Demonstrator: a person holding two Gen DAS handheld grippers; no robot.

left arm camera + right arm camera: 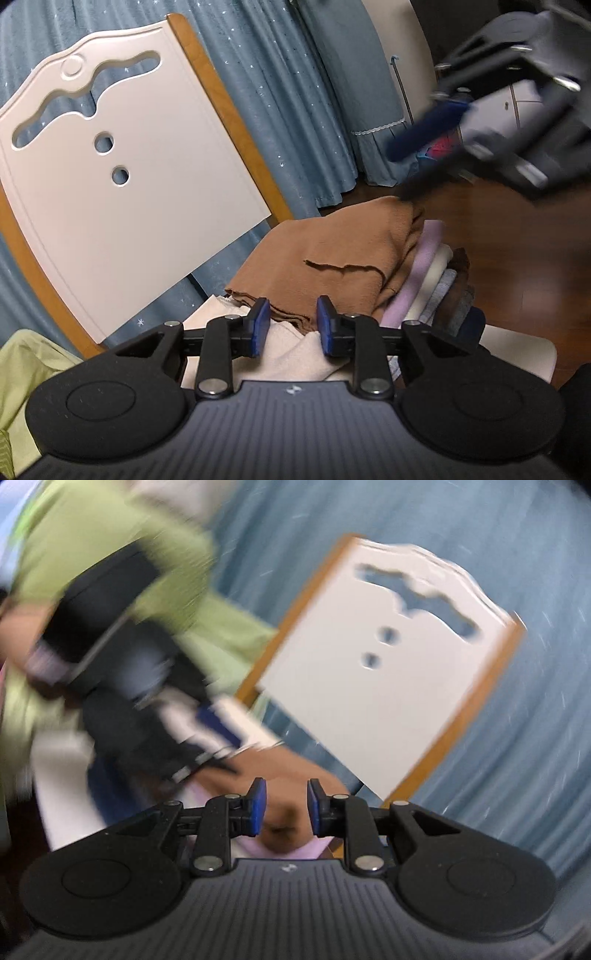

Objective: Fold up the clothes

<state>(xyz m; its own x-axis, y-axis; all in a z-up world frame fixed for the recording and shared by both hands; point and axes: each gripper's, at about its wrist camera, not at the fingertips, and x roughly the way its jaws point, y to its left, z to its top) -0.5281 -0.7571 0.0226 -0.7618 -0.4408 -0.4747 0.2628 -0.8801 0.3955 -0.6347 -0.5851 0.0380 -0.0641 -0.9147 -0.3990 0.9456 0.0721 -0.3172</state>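
Only the left wrist view shows the folded stack (436,280) sharply; both grippers' jaws stand apart, gripping nothing.

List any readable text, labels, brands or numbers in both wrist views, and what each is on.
No readable words or numbers in either view.
Small pale emblem on the left gripper body: a symbol, no letters.
Same emblem on the right gripper body: blurred, unreadable.
White chair back: cut-out shapes only, no text.
Blue curtain: star dots, no text.

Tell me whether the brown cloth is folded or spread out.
Folded. The brown cloth lies doubled, layered edges showing, atop a stack of folded clothes.
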